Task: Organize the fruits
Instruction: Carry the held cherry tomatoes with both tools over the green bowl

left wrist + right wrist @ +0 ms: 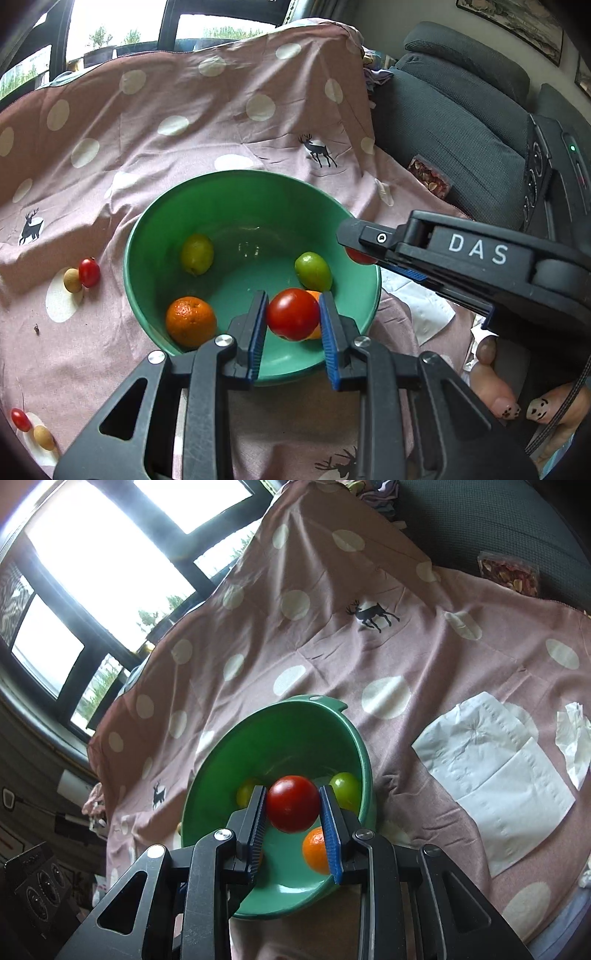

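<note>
Holding one red tomato each, both tongs hang over the green bowl (147,229). The left tongs (293,314) are clenched on a tomato (293,314) above the bowl's near rim. The right tongs (293,805) are clenched on another tomato (293,804) above the bowl's right side. Two green fruits (313,271) and two oranges (190,321) already lie inside. The bowl sits in the middle of the spotted cloth (221,122), which covers what may be a table.

I think the step is dropping the tomatoes in. To do it well, bring each one down low, over a bare green patch, then let go gently so it does not bounce or squash. Do one at a time so the tongs do not bump.

Near the cloth's left edge, small tomatoes (89,272) and tan fruits (72,280) wait.
</note>
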{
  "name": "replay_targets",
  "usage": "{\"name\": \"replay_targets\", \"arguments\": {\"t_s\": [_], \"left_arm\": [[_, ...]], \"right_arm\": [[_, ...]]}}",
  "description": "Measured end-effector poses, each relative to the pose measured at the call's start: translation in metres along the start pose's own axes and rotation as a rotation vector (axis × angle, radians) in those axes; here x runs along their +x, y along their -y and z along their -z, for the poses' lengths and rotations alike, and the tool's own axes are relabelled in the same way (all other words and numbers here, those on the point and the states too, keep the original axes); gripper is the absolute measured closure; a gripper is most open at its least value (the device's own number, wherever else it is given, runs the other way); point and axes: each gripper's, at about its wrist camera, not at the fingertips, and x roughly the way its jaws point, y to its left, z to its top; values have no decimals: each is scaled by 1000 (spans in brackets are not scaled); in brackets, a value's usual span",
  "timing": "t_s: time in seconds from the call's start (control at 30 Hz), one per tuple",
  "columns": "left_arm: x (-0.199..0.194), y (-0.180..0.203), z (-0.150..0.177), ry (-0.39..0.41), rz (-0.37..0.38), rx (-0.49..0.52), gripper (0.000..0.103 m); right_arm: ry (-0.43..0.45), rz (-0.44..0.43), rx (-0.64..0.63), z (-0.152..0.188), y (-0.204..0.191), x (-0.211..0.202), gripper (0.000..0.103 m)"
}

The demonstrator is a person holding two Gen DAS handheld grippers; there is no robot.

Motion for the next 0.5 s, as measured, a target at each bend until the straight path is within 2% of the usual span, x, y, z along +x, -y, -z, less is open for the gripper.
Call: {"name": "replay_targets", "arguments": {"t_s": [0.5], "left_arm": [[16, -4, 2, -35, 18, -27, 76]], "right_arm": [[-29, 65, -6, 0, 2, 9, 73]]}}
